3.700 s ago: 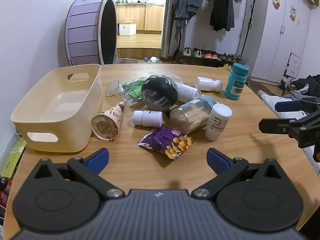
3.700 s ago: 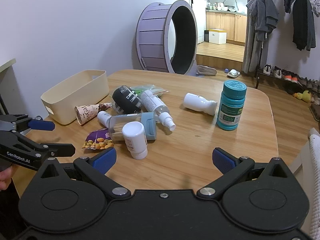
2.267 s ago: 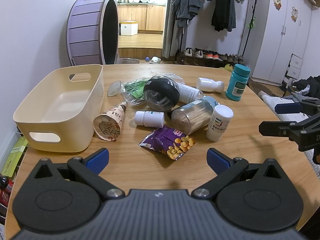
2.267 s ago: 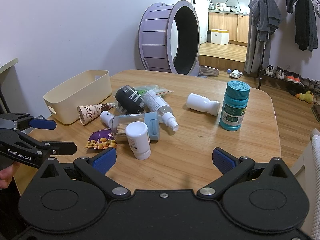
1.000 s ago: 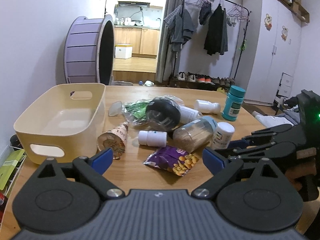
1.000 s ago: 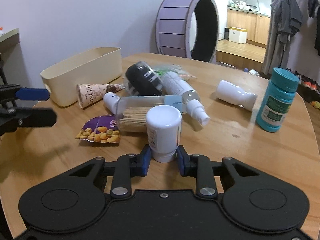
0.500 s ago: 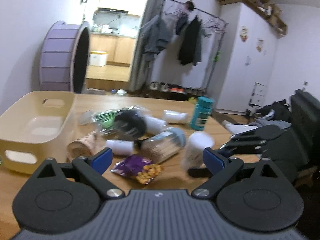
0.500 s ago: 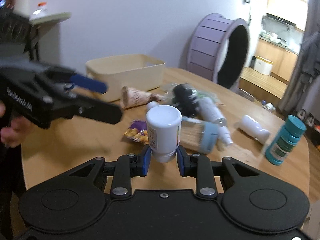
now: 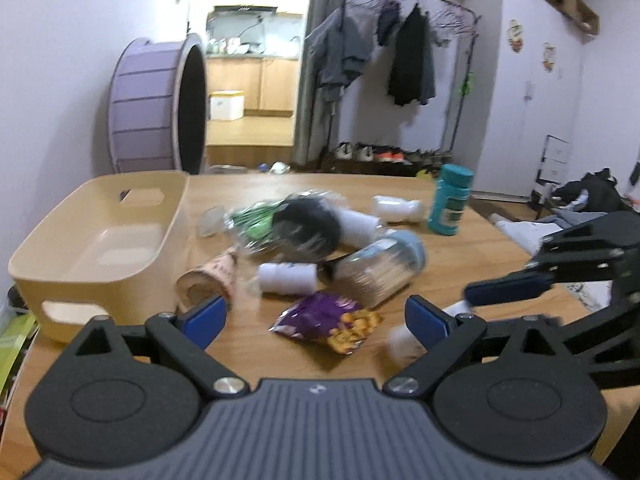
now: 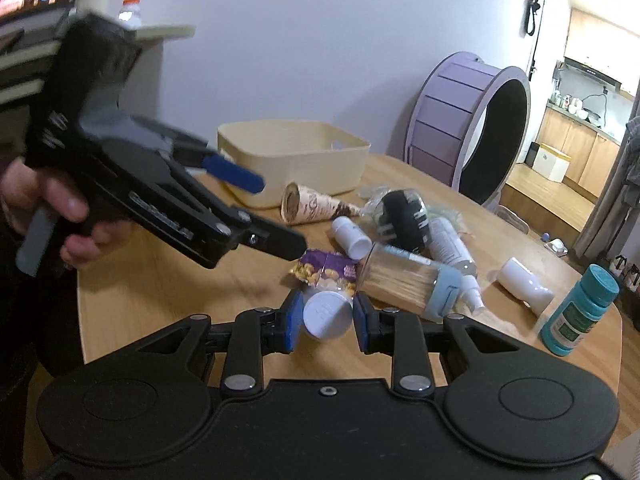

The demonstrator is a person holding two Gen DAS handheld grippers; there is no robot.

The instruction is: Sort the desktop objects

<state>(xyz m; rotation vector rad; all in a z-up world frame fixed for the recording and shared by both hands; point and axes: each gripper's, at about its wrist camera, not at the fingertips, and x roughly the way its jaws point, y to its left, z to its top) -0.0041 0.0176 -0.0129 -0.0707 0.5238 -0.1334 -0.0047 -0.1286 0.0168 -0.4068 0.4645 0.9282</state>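
My right gripper [image 10: 326, 316] is shut on the white capped bottle [image 10: 328, 314], held tilted above the table's near side with its cap toward the camera. In the left wrist view the right gripper [image 9: 464, 304] comes in from the right, and the white bottle [image 9: 402, 346] is blurred. My left gripper [image 9: 314, 318] is open and holds nothing; a hand holds the left gripper [image 10: 282, 214] just left of the pile. The cream basket [image 9: 100, 240] stands at the table's left, with nothing visible inside.
The pile holds a purple snack packet [image 9: 328, 320], toothpick jar [image 9: 380, 272], small white bottle [image 9: 286, 278], paper cone [image 9: 212, 276], black round container [image 9: 308, 228] and a spray bottle [image 10: 452, 252]. A teal bottle [image 9: 450, 200] stands upright beyond a lying white bottle [image 9: 396, 208].
My right gripper shut on the white bottle, lifted it out of the pile and tipped it over while swinging left. The left gripper has risen and come closer to it.
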